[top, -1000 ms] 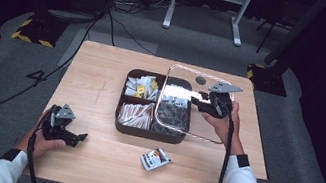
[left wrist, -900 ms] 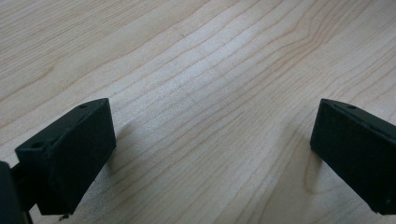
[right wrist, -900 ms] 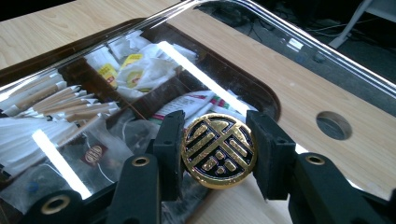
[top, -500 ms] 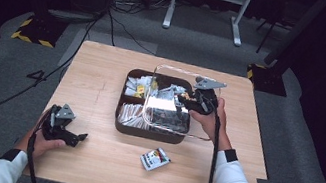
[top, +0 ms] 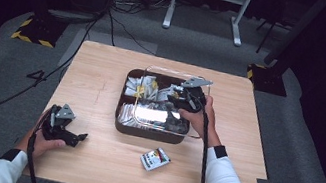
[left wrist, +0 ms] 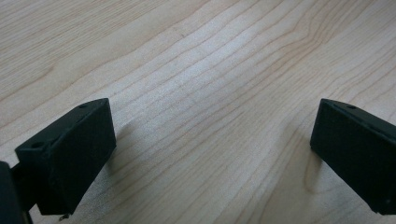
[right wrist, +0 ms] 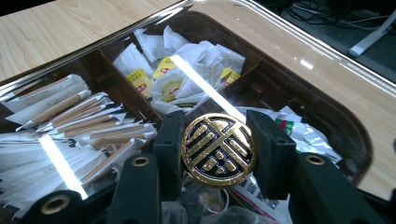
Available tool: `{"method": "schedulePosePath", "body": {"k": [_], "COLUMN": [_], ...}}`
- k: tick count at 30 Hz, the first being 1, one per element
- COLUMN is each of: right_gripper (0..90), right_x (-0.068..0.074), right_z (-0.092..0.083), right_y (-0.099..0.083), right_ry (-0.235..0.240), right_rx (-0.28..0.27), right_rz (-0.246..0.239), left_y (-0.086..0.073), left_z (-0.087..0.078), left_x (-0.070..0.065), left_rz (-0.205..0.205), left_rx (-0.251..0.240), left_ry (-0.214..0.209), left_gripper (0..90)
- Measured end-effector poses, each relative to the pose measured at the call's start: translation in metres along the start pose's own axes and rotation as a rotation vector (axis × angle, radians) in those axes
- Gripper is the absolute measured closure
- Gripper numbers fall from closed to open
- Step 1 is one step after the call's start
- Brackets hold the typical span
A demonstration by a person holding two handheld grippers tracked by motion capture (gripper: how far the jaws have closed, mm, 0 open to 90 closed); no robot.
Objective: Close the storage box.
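The right gripper [top: 176,95] is clamped on the round gold knob [right wrist: 218,150] of a see-through lid [top: 165,99]. In the right gripper view the two black jaws press on each side of the knob, which has dark lines in a pattern on it. The lid hangs just over the dark brown box [top: 120,124], and I cannot tell if it touches the box. It covers most of the box, and its far edge sticks out a little past the far wall of the box.

Through the lid you can see what is in the box. There are white paper packets with yellow tags [right wrist: 180,77] in one part, and long thin paper sticks [right wrist: 70,109] in the part beside it. Bright lines of light shine on the lid.

The left gripper [top: 73,136] rests on the wooden table [top: 104,68], well away from the box, on the near left side of it. Its jaws stand wide apart with nothing between them, and in the left gripper view there is bare wood [left wrist: 205,93] under them. The person's hand [top: 43,139] holds it.

A small white packet [top: 155,159] with red and dark marks lies on the table just in front of the box, on the side near the person
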State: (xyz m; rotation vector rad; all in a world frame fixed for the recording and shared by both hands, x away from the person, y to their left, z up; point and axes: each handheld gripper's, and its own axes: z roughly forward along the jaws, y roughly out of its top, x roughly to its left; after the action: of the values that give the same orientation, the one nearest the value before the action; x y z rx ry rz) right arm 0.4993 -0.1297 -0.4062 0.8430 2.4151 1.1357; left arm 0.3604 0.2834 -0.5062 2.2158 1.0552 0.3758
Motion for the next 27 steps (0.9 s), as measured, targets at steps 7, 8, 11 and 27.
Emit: {"method": "schedulePosePath", "body": {"k": [7,8,11,27], "right_gripper": [59.4,59.4,59.4,59.3], "right_x": [0.006,0.007,0.011,0.021], "right_z": [0.012,0.014,0.018,0.044], "right_y": [0.003,0.003,0.005,0.009], "right_ry": [0.006,0.008,0.016,0.029], "right_rx": [0.012,0.014,0.016,0.037], "right_rz": [-0.002,-0.005,-0.008,0.001], "left_y": [0.000,0.000,0.000,0.000], "left_z": [0.000,0.000,0.000,0.000], "left_x": [0.000,0.000,0.000,0.000], "left_rz": [0.000,0.000,0.000,0.000], "left_rx": [0.000,0.000,0.000,0.000], "left_ry": [0.000,0.000,0.000,0.000], "left_gripper": [0.4,0.4,0.4,0.4]}}
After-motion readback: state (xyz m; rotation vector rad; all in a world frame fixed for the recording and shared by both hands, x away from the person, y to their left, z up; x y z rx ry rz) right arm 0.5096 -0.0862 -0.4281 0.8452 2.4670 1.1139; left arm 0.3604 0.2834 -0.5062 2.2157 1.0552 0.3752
